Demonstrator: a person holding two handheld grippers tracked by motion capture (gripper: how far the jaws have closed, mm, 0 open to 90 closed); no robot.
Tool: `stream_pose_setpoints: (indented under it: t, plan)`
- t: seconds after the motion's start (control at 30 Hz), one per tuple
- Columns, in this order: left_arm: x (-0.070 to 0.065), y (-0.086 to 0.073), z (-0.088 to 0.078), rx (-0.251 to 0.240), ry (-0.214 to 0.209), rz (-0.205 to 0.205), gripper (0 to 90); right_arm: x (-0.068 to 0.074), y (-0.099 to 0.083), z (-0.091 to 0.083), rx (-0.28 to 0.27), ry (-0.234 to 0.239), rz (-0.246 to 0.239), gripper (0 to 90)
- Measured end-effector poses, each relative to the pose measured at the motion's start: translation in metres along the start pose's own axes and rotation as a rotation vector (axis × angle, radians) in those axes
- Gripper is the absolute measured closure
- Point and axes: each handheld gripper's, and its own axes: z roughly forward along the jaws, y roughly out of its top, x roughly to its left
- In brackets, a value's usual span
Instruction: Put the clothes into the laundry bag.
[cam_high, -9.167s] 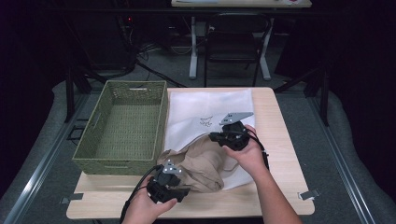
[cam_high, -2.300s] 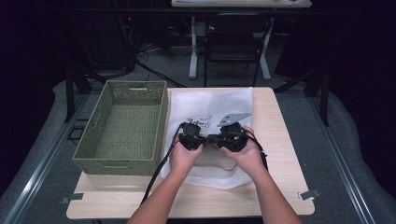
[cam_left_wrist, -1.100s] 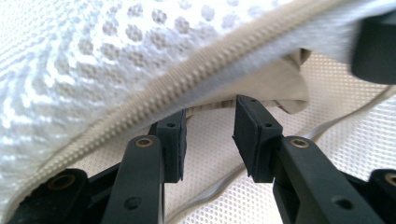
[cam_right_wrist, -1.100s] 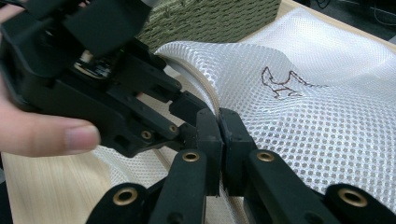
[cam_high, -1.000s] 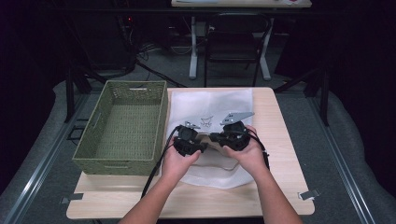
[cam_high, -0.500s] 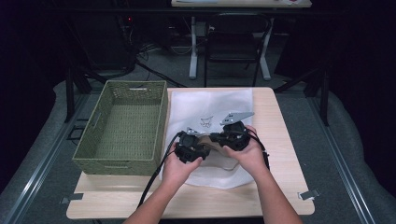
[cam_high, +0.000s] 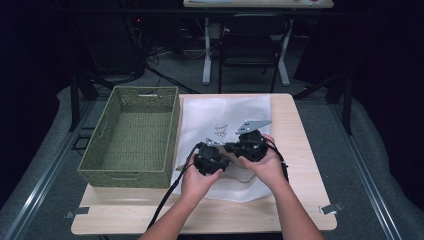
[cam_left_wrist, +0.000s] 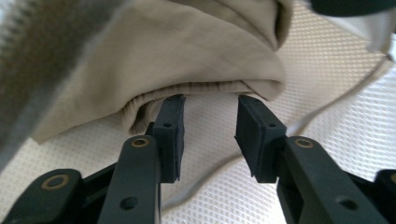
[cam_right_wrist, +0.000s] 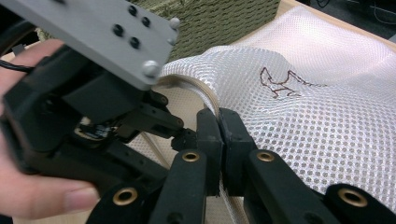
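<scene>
A white mesh bag (cam_high: 227, 114) with a small brown stitched figure (cam_right_wrist: 285, 84) lies on the wooden table. My right gripper (cam_right_wrist: 219, 125) is shut on the rim of the bag's mouth and holds it raised; in the high view it (cam_high: 248, 145) sits near the bag's front edge. My left gripper (cam_high: 211, 159) is at the mouth, just left of the right one. Its jaws stand open (cam_left_wrist: 210, 122) over mesh, their tips just short of the hem of a tan garment (cam_left_wrist: 187, 51) bunched inside the bag.
A green woven basket (cam_high: 132, 135) stands at the left of the table, beside the bag, with nothing visible in it. Bare wood (cam_high: 235, 215) runs along the table's front edge. A chair and table legs stand on the floor beyond.
The tan garment that lay out at the bag's front 9.2 s ago is now inside the bag. Over the last second my left gripper has drawn slightly back toward the person. The right gripper has stayed put.
</scene>
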Motion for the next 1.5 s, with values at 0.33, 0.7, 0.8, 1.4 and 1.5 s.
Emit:
stream_pose_setpoints:
  t: [0.33, 0.7, 0.8, 1.4, 1.5]
  plan:
    - [0.005, 0.005, 0.010, -0.007, 0.020, -0.028, 76.8, 0.001, 0.000, 0.001, 0.002, 0.001, -0.006, 88.1]
    - [0.011, 0.014, 0.015, -0.034, 0.049, -0.045, 78.0, 0.001, 0.000, 0.001, 0.002, 0.000, -0.006, 88.1]
    - [0.013, 0.017, 0.016, -0.028, 0.058, -0.049, 78.0, 0.001, 0.000, 0.001, 0.002, 0.000, -0.006, 88.1]
    - [0.021, 0.024, 0.022, -0.014, 0.098, -0.062, 78.0, 0.002, 0.000, 0.002, 0.009, 0.001, -0.005, 88.1]
    - [0.021, 0.024, 0.022, -0.008, 0.099, -0.053, 77.6, 0.001, -0.001, 0.002, 0.008, 0.002, -0.004, 88.1]
